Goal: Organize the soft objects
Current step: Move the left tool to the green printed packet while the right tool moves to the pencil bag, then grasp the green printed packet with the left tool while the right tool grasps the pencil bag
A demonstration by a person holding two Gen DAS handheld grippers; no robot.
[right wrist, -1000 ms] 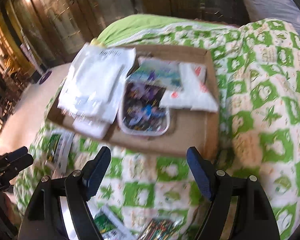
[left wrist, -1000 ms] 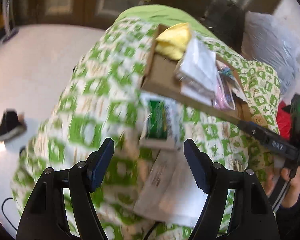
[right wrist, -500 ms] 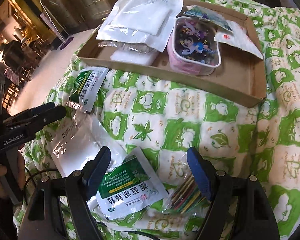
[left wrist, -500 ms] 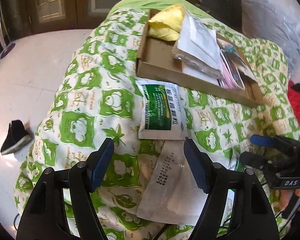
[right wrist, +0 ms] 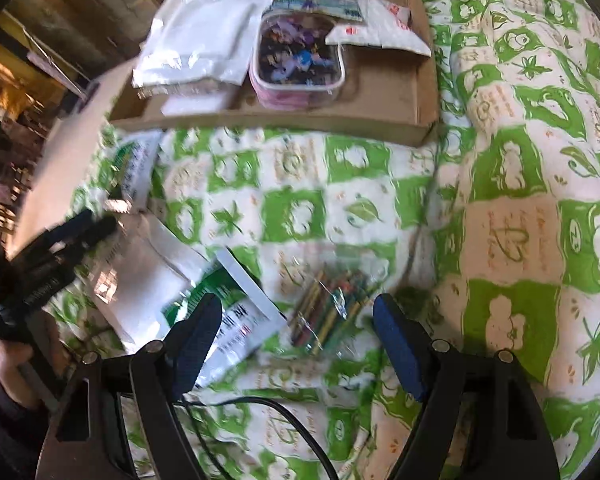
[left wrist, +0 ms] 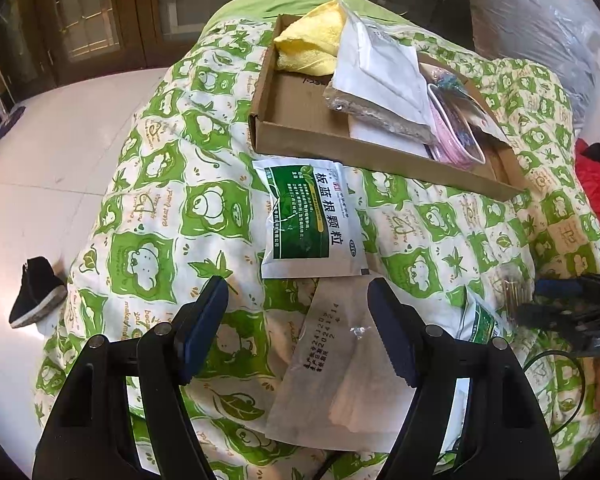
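Here, two hand-held grippers hover low over a green-and-white quilt strewn with soft packets. The left gripper points forward and slightly down with its jaws spread wide and empty, straddling the top of a translucent white packet that lies just below a green-and-white sachet. The right gripper, likewise spread and holding nothing, is angled down over a clear bag of coloured sticks, with a second green sachet just beside it under the left fingertip. Beyond both, a shallow cardboard tray rests on the quilt, holding a yellow cloth, white plastic pouches and a pink-rimmed box. At the left edge of the right wrist view, a hand grips the other tool's handle. A black shoe lies on the pale floor.
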